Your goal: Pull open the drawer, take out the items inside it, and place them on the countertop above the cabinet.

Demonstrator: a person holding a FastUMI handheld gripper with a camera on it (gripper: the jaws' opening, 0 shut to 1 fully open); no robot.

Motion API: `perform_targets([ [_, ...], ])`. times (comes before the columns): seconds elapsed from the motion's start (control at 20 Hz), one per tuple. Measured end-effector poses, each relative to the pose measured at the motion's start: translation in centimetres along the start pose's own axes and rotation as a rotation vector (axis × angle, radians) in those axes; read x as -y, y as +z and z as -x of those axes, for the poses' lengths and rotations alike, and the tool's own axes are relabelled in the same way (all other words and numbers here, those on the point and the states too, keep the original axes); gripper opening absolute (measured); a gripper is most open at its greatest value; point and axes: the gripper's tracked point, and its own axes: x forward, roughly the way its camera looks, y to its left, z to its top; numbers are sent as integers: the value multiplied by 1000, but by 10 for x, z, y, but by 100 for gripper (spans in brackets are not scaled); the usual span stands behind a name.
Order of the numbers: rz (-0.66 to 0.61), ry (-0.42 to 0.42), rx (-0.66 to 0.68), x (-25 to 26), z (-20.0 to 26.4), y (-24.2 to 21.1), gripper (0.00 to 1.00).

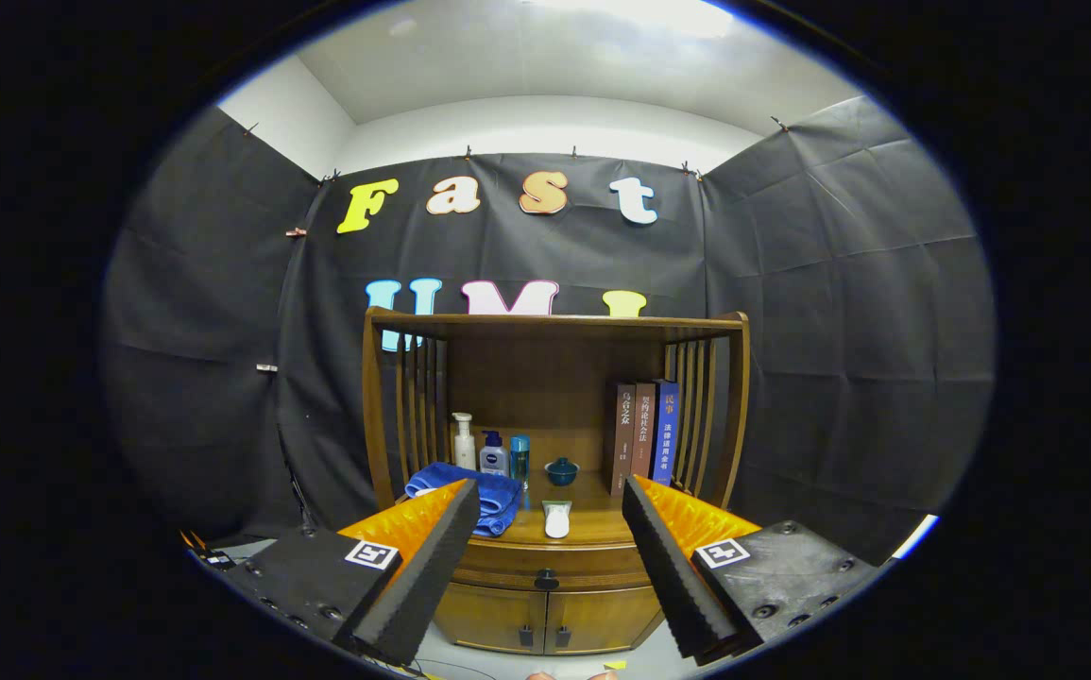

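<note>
Fingers (432, 567) of my gripper (545, 576) spread wide, holding nothing. Drawer (545, 565) shut, knob (546, 579) straight ahead between fingers, beyond tips. White item (556, 518), blue towel (469, 496) lie on countertop (592, 529) above. Start or end, can't tell.

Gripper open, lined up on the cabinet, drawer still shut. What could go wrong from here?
1. The drawer knob is small and dark; the open gripper could close beside it and slip off.
2. The countertop is crowded: blue towel, white object, bottles, teal bowl. Placing items could knock these.
3. The books stand upright and might topple if the cabinet is jerked.
</note>
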Motion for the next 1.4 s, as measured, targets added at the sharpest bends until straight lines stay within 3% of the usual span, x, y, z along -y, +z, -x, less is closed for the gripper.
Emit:
perform_targets([
  [0.45, 35, -4, -2, -2, 18, 1, 98],
  [1.4, -23, -125, 31, 49, 23, 15, 99],
])
